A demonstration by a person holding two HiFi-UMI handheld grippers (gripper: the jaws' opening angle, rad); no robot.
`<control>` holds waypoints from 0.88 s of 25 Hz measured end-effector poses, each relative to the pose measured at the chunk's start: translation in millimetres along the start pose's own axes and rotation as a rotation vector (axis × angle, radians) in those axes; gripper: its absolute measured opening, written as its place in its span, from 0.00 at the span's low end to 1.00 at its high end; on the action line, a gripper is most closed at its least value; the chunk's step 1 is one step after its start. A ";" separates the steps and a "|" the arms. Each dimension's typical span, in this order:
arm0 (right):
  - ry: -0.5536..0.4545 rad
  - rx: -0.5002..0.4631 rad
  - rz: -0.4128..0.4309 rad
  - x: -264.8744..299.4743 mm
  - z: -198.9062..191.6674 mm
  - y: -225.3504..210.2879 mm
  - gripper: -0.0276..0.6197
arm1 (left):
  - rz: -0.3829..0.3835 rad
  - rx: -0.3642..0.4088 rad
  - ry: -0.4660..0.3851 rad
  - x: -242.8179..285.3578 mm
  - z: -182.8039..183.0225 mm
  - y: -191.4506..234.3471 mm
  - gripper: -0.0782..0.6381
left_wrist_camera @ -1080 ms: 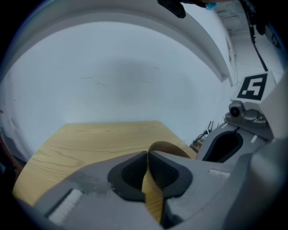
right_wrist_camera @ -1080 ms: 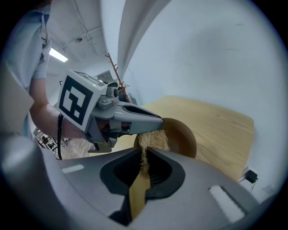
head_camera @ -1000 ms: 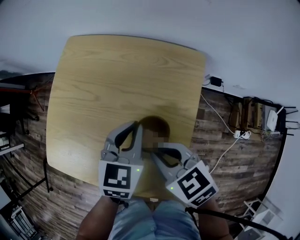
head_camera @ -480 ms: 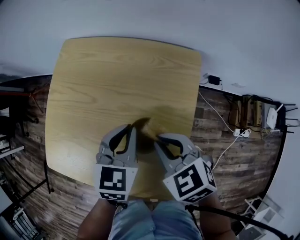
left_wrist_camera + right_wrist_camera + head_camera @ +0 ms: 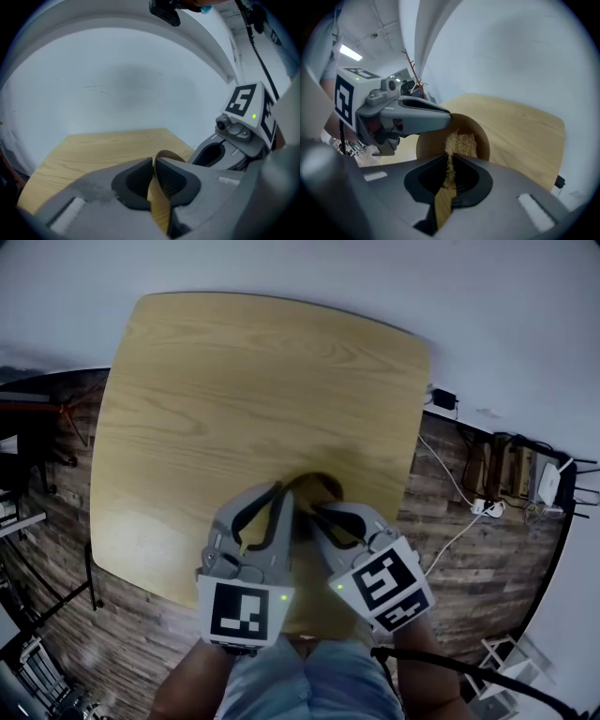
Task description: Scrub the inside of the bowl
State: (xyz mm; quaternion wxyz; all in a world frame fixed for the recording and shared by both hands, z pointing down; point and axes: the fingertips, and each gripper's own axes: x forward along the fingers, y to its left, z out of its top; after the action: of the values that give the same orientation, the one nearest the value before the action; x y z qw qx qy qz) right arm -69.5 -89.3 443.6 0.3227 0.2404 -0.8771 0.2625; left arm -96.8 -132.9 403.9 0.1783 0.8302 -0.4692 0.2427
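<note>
Two claws work side by side at the near edge of the worktop [image 5: 234,390]. The left claw [image 5: 153,163] is closed on the rim of the single wooden bowl [image 5: 425,140], its thin wall pinched between the jaws. The right claw [image 5: 450,161] is closed on one straw-coloured fibrous scrubber [image 5: 461,143], whose tuft lies inside the bowl against the inner wall. From above, both grippers cover most of the bowl, which sits just past their tips. Beyond it lies pale wood-grain worktop. Farthest, at right, the plank floor [image 5: 427,521] carries one white power strip [image 5: 483,510] near the wall.
</note>
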 end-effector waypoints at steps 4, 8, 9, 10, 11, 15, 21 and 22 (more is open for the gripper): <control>-0.011 0.021 0.087 3.5 2.0 12.4 0.08 | 0.002 -0.008 0.006 -0.6 -3.7 4.4 0.17; -0.010 -0.013 0.170 2.0 1.6 28.2 0.08 | 0.008 -0.011 0.018 4.1 -9.2 5.6 0.17; -0.013 -0.020 0.184 0.2 1.7 31.0 0.08 | 0.009 -0.012 0.020 4.8 -9.6 5.4 0.17; -0.015 -0.027 0.194 -2.1 2.0 33.2 0.08 | 0.009 -0.012 0.021 5.1 -9.8 5.2 0.17; -0.016 -0.034 0.201 -4.6 2.2 34.9 0.08 | 0.008 -0.013 0.022 5.2 -9.7 5.1 0.17; -0.008 -0.064 0.218 -15.8 0.7 39.4 0.08 | 0.008 -0.013 0.024 6.9 -9.2 5.1 0.17; -0.021 -0.077 0.253 -41.1 -3.4 53.4 0.08 | 0.022 0.048 0.014 6.3 -5.8 12.0 0.16; -0.041 -0.067 0.255 -48.1 -1.0 54.3 0.08 | 0.029 0.025 0.018 5.4 -6.0 12.5 0.16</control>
State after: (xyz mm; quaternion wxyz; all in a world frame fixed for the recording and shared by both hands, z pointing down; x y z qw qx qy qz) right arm -68.6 -36.0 394.4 0.2767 0.1213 -0.9151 0.2669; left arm -106.6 -139.7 412.8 0.1684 0.8233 -0.4765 0.2584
